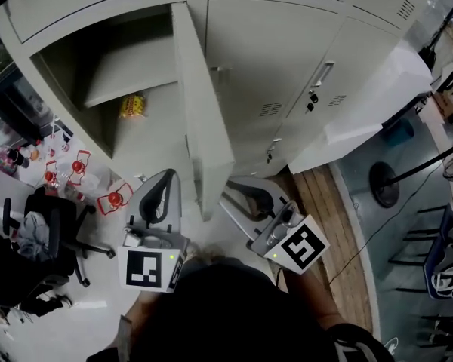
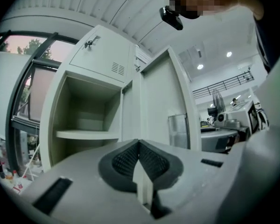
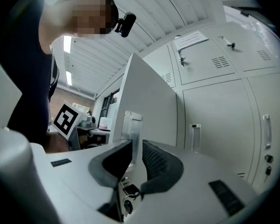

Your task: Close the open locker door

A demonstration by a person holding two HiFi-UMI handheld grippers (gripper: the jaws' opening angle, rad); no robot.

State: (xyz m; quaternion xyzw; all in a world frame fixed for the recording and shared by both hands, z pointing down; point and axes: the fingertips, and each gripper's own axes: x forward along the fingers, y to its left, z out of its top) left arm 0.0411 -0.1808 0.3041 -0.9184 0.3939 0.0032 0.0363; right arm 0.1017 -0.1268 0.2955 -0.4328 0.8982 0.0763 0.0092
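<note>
The open locker door [image 1: 204,111] juts out edge-on toward me from the grey lockers. Its open compartment [image 1: 98,81] to the left holds a shelf [image 1: 132,70] and a yellow packet [image 1: 134,106]. My left gripper [image 1: 162,191] hangs low in front of the compartment, left of the door, and is shut on nothing; its pads [image 2: 130,160] touch at the tip. My right gripper [image 1: 241,194] is on the door's outer side. It is open by a narrow gap [image 3: 136,148], and the door's clear handle [image 3: 131,127] stands just beyond its tips.
Closed lockers [image 1: 287,59] fill the wall right of the door. A black office chair [image 1: 57,225] and red-and-white items [image 1: 113,200] are on the floor at left. A white box [image 1: 377,96] and a fan base [image 1: 383,183] stand at right. Keys [image 3: 127,202] hang below the right jaws.
</note>
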